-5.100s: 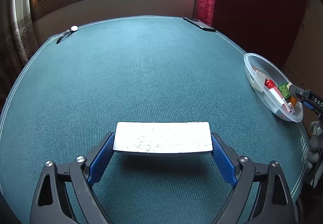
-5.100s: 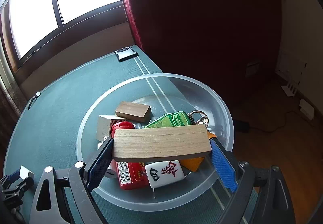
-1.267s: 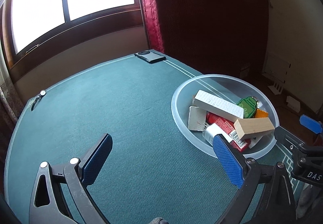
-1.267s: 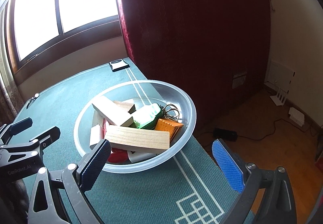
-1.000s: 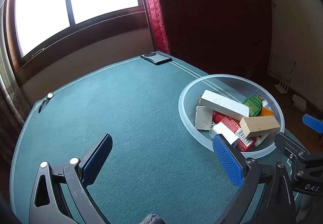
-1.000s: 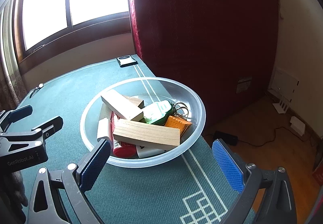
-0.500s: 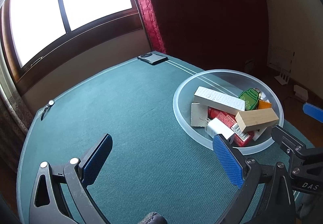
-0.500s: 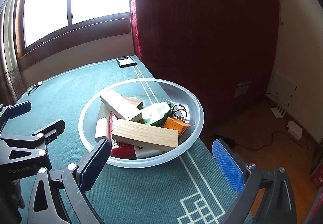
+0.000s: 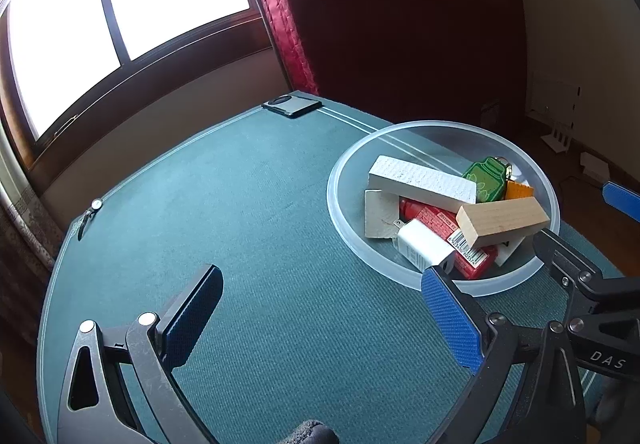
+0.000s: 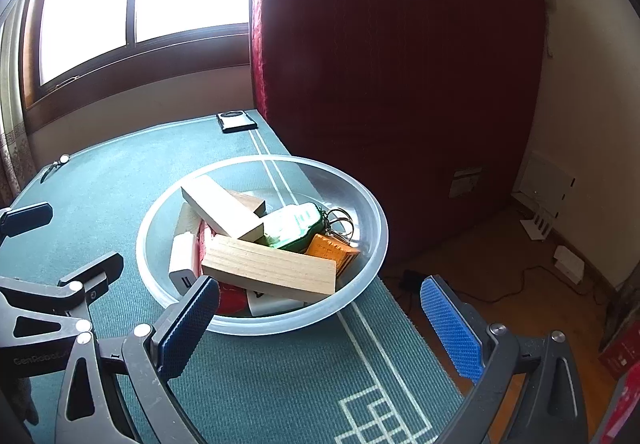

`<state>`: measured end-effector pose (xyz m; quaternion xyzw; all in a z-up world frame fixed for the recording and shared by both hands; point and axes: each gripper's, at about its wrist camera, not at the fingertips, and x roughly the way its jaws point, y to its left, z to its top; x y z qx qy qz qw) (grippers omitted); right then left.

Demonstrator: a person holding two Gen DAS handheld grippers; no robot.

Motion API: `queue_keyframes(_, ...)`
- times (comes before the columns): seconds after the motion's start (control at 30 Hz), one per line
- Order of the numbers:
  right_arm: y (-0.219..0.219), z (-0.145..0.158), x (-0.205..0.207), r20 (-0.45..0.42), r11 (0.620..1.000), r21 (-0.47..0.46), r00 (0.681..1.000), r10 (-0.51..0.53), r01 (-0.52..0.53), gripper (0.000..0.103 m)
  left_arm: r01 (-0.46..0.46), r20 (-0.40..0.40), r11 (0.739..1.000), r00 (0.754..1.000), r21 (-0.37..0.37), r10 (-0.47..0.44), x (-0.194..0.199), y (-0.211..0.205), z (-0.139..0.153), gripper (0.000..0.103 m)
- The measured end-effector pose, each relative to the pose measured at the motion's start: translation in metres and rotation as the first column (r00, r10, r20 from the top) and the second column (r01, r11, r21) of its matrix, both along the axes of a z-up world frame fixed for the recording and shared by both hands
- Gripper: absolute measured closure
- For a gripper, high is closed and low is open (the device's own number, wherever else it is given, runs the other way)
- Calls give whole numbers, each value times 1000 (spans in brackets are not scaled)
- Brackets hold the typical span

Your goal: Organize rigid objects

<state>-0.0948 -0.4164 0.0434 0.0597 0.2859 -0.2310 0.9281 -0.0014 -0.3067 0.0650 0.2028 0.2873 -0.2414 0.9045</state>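
Hovering with jaws wide and empty, both grippers (left point(image 9: 322, 318), right point(image 10: 320, 318)) faced the blocks point(image 10: 268, 270) piled in the bowl point(image 10: 372, 220) on the desk point(image 9: 240, 204); backing off gently seemed wise.

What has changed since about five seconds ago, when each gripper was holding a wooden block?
Both blocks were let go into the clear bowl: the pale block from the left gripper and the tan block from the right gripper. Both grippers are now open and empty, drawn back from the bowl. The bowl and the dark phone stayed in place.
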Motion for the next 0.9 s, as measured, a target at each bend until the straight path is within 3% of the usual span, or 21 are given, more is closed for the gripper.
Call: queue_keyframes(0.9,-4,-3,2,-21,1000,0,1000,-19,19,1,19,-41,1000,999,-1,-19,0,-2,-8,3)
